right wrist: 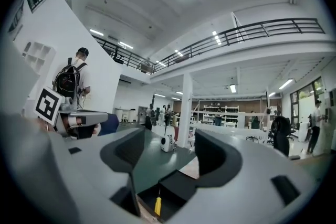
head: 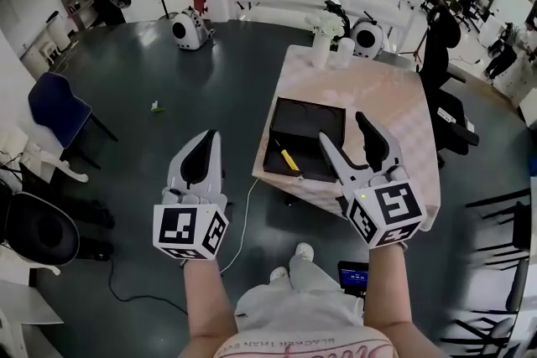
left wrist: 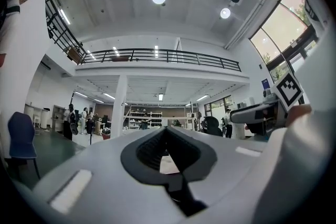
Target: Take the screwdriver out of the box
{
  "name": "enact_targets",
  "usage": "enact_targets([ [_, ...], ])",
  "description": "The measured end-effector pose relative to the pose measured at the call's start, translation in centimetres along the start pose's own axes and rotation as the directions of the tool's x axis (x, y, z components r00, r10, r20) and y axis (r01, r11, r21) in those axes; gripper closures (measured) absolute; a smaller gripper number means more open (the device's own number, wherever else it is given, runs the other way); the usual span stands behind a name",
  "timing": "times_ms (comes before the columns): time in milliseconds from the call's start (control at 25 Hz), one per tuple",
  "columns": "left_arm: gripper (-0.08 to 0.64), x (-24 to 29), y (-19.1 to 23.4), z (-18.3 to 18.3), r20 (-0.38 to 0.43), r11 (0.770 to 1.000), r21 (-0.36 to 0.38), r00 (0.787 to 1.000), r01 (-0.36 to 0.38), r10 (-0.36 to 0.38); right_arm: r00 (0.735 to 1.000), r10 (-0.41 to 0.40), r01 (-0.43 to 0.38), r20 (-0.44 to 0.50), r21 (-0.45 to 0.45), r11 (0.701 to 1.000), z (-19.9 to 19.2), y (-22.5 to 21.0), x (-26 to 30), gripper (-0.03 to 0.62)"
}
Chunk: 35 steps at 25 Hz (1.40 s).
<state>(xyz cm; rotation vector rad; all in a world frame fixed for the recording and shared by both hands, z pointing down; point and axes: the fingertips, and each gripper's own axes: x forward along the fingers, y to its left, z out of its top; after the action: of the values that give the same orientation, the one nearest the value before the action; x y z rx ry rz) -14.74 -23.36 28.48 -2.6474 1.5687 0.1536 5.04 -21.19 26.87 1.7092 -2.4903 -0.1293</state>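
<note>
The task is barely begun: the screwdriver (head: 289,159) lies inside the open black box (head: 312,128), untouched as far as the head view shows. Its yellow handle is toward the box's near wall and its thin shaft angles toward the left wall. The box sits at the near left corner of the pale table (head: 382,96), along the left edge, and a white vase (head: 322,46) stands well apart at the far edge. The right tool (head: 342,130) hovers above the near edge of the table, over the right side of the box. Its jaws are spread wide with nothing gripped; its own view shows only the box (right wrist: 181,186) and the yellow handle (right wrist: 157,206) below and beyond the gap, not between the pads. The right tool points roughly level across the table rather than down into the box, so it is not yet lined up on the handle. The left tool (head: 207,142) is off the table, out past its left edge over the dark floor, and its own view shows its jaws (left wrist: 167,136) brought together at the tips on nothing. By my reading everything is still to do: tipping the right tool down into the box, closing on the handle, and lifting the screwdriver clear of the walls. Nothing yet suggests the left tool has a part to play.
</note>
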Motion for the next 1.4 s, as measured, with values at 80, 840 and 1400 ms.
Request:
enact_targets([
  [80, 0.551, 0.7, 0.3, 0.0, -0.002, 1.000, -0.006, 1.000, 0.000, 0.000, 1.000, -0.003, 0.003, -0.023, 0.009, 1.000, -0.4, -0.4, 0.9, 0.279],
  [840, 0.551, 8.4, 2.0, -6.2, -0.094, 0.993, -0.019, 0.989, -0.116, 0.113, 0.879, 0.254, -0.174, -0.403, 0.225, 0.959, -13.1, -2.5, 10.6, 0.256],
  [1400, 0.551, 9.8, 4.9, -11.4, -0.210, 0.989, -0.068, 0.971, -0.129, 0.113, 0.621, 0.422, -0.156, -0.660, 0.424, 0.892, -27.0, 1.9, 13.6, 0.256],
])
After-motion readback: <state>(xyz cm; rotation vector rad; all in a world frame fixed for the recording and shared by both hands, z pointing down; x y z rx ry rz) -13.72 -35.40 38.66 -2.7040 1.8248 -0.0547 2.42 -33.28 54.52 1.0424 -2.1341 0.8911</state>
